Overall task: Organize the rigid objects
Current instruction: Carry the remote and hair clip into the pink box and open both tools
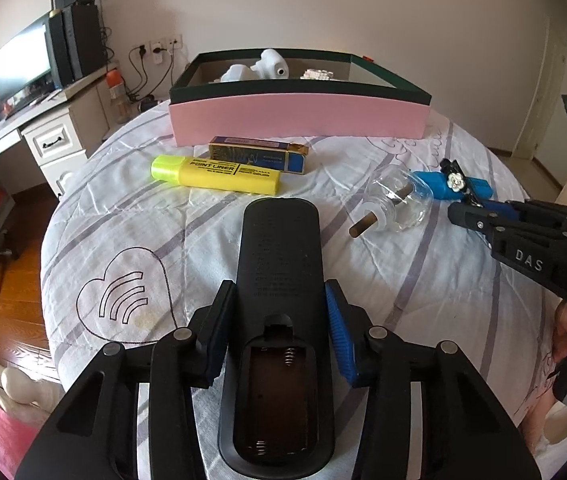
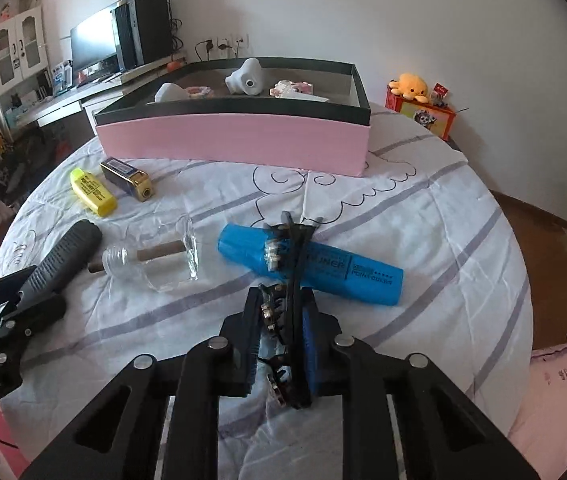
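Now the left gripper (image 1: 281, 332) is clamping the stiff, light remote control (image 1: 279, 280) across its sides, while the right gripper (image 2: 281, 344) is pinching a small, probably fragile hair clip (image 2: 283, 280).

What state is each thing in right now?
Left gripper: shut on remote.
Remote: held, battery cover off, no batteries.
Right gripper: shut on hair clip.
Hair clip: held.
Box: open, holding items.
Glass bottle: lying sideways.
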`<state>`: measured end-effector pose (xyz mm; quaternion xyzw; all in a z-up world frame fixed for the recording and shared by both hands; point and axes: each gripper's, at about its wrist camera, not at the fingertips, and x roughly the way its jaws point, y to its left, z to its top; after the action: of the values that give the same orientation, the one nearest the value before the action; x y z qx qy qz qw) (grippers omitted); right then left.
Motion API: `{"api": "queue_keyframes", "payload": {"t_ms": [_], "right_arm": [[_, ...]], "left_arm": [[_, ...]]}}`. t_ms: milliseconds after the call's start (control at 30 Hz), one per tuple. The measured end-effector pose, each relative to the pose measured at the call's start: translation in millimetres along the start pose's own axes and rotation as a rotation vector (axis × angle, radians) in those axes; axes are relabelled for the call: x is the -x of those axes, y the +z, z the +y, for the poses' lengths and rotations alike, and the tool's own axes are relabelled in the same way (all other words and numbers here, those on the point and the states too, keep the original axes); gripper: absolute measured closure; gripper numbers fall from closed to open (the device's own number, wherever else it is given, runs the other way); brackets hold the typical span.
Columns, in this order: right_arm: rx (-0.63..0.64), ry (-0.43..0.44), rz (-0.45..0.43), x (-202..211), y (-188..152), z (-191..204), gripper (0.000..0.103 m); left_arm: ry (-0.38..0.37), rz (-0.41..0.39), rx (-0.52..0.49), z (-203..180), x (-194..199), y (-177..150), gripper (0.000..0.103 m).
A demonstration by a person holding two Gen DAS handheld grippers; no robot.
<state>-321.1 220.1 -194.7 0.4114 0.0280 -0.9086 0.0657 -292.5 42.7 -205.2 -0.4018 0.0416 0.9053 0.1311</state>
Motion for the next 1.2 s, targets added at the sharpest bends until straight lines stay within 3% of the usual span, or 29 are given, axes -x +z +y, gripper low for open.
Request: {"api": "queue_keyframes", "payload": {"t_ms": [633,800,1200], "right_arm": [[-0.040,0.094,-0.117,64.8,-9.2,-2.5,0.085],[-0.047,0.106,-0.200,93.7,-3.9,-0.3,0.085],[-0.009,0.130,-0.321,142.0,14.2,10.7,0.085]], "left_arm": [[0.028,-0.072,0.022,0.0,41.5,1.2,0.059],[0.094,-0.144,0.018,-3.7,68.1,9.6,0.059],[0.159,-0.315,0.007,-6.9,139.3,35.5,0.059]]}}
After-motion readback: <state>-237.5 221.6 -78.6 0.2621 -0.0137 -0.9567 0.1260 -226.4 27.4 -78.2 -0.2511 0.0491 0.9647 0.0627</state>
